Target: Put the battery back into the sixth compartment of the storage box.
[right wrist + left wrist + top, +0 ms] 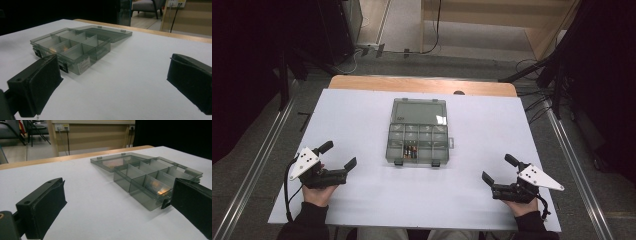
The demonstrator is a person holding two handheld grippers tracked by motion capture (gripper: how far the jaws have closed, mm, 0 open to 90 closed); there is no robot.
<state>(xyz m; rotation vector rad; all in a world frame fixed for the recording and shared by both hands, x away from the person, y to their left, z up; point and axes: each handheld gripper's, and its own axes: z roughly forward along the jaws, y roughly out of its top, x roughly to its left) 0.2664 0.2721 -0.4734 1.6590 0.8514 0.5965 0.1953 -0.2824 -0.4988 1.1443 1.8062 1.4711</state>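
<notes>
We see a white-topped desk, and an open grey compartment box lying at its middle.

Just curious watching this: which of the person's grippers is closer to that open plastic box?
Left. The left gripper sits just left of the box; the right gripper lies farther off to its right.

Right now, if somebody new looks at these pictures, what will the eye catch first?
First, the smoky grey transparent plastic organizer box in the middle of the white table, its lid folded back flat. A few small batteries lie in one compartment of its near row. Then the two black claws resting open on the table, the left claw and the right claw, one on each side of the box.
</notes>
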